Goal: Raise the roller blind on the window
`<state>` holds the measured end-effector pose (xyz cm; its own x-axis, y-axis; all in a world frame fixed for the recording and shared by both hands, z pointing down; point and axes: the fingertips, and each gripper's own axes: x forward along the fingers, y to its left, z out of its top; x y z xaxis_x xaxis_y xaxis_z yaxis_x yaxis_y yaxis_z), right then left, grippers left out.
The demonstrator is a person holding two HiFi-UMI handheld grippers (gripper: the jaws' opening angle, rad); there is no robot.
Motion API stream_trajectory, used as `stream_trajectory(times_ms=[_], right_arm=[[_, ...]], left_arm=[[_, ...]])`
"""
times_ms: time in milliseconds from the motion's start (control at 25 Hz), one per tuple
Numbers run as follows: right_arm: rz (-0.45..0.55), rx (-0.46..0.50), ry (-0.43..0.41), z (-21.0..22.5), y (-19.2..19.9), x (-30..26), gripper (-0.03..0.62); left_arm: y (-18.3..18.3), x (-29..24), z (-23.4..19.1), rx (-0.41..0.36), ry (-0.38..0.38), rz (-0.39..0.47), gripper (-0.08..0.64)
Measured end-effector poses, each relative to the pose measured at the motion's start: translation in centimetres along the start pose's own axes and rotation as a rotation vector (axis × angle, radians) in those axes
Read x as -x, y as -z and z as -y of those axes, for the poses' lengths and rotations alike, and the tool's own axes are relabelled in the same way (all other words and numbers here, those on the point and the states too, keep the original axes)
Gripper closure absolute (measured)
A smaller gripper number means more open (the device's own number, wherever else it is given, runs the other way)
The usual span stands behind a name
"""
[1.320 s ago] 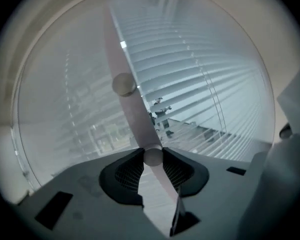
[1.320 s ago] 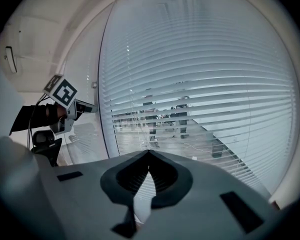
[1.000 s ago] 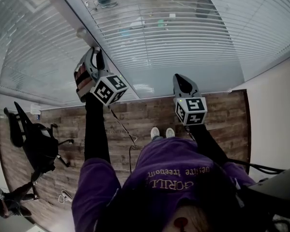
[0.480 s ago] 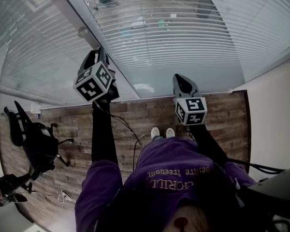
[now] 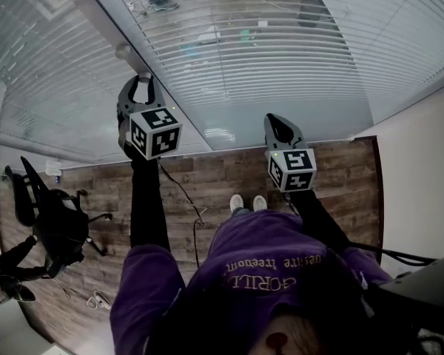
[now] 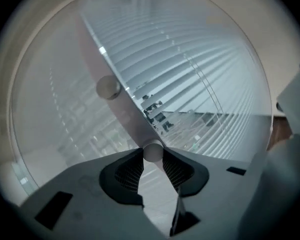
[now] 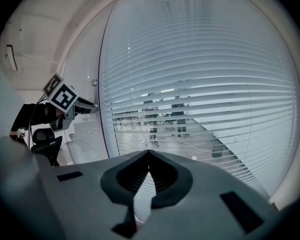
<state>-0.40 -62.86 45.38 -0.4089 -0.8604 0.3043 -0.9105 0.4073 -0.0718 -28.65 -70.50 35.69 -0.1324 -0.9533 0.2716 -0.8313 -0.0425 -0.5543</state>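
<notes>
The slatted blind (image 5: 281, 50) hangs behind the glass and covers most of the pane, leaving a bare strip at the bottom. A grey mullion (image 5: 166, 98) divides the window. My left gripper (image 5: 139, 81) is raised against this mullion. In the left gripper view its jaws (image 6: 152, 155) are shut on a small round knob (image 6: 152, 151). A second round knob (image 6: 108, 87) sits higher on the same mullion. My right gripper (image 5: 274, 118) is held lower and to the right, close to the glass. It is shut with nothing in it (image 7: 149, 153).
A black office chair (image 5: 52, 213) stands on the wood floor at the left. A thin cable (image 5: 181, 191) runs across the floor near the person's shoes (image 5: 248, 203). A plain wall (image 5: 422, 161) closes the right side, with a dark object (image 5: 422, 287) below it.
My left gripper has rolled about its own axis on the knob, its marker cube turning one way and then partly back. The right gripper and the blind's lower edge look unchanged.
</notes>
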Motion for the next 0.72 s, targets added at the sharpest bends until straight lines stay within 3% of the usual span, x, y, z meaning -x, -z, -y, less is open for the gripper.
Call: stream_trajectory(times_ms=[200,280,360,440,520,600,720], right_arm=[[0.001,-0.001,0.003,0.1,0.1,0.0,0.595],[0.002,-0.003,0.003,0.1,0.1,0.0,0.595],[0.003,-0.004,0.003,0.0,0.0,0.1,0.595],[0.005,-0.003,0.003,-0.1,-0.1,0.1,0.595],[0.006,-0.003,0.004,-0.1,-0.1,0.2,0.595],[0.005,-0.005,0.006,0.0,0.0,0.3,0.595],[0.002,-0.006,0.009,0.1,0.2,0.4,0.595]], left_arm=[[-0.1,0.1,0.1,-0.468,-0.098,0.0,0.437],[-0.2,0.2,0.2,-0.589,-0.114,0.02,0.437],[-0.2,0.2,0.2,-0.636,-0.122,0.033,0.437],[-0.2,0.3,0.1,-0.58,-0.125,0.042,0.436],[-0.2,0.3,0.2,-0.444,-0.121,0.056,0.436],[-0.4,0.6,0.4,-0.234,-0.083,0.093,0.436],[-0.8,1.1,0.4,0.194,0.056,0.135,0.436]])
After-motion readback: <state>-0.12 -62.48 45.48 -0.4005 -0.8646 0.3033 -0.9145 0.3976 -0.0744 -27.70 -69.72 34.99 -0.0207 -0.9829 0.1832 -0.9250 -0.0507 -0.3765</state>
